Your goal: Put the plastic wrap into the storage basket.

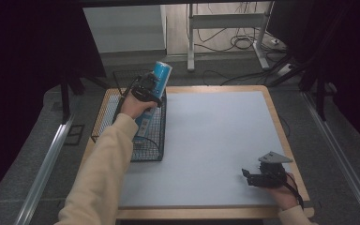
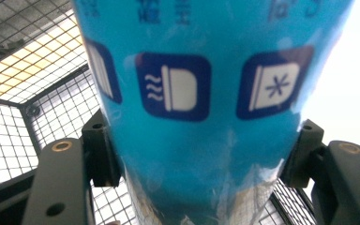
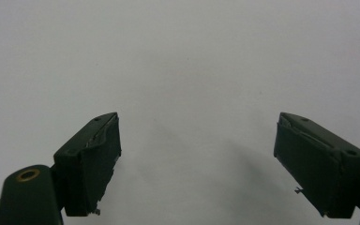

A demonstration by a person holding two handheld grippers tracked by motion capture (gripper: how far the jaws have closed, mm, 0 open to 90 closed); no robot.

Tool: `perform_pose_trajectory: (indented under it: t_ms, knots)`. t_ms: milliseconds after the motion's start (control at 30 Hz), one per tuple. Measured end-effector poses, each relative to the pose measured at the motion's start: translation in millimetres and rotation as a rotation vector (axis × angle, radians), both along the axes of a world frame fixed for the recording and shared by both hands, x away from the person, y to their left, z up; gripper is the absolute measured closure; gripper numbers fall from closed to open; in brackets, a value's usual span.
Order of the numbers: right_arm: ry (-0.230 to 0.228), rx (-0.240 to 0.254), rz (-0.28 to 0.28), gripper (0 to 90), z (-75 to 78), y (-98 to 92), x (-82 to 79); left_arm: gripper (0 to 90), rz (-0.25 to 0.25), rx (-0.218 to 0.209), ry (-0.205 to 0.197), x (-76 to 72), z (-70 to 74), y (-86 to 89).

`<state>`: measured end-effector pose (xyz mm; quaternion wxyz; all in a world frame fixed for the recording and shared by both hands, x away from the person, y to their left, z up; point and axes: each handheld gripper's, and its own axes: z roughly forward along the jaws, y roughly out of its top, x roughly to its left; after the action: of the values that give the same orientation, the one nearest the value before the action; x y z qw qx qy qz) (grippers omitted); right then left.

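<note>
Blue packet (image 1: pixel 155 92) — tilted, top away-right — clamped by left hand-held gripper (image 1: pixel 146 89).

left tongs (image 1: pixel 151 89) clamped, arm extended | right tongs (image 1: pixel 248 177) spread wide, held low

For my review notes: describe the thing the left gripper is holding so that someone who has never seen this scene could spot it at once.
Start at the black wire basket on the left edge of the grey-topped table. Above it the left gripper is clamped on a tall bright blue package that leans up over the basket's far end. It is the scene's sole blue thing, printed with dark blue squares bearing white icons.
</note>
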<state>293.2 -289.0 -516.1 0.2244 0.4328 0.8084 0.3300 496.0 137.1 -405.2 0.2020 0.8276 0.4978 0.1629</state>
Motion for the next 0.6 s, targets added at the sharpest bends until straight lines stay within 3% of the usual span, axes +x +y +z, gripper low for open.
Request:
perform_pose_trajectory:
  t_ms: [267,400,600]
  knots:
    - [0.001,-0.003,0.004,15.3,-0.8,-0.3,-0.9,31.8,0.043,0.004,0.027,15.4,-10.3,-0.5]
    - [0.005,-0.002,0.005,15.3,-1.6,-0.8,-0.3,31.8,0.046,0.040,0.048,21.6,-13.9,-2.0]
    - [0.004,-0.004,0.009,15.3,-1.9,-0.4,-0.3,31.7,0.059,0.052,0.063,25.4,-17.3,0.5]
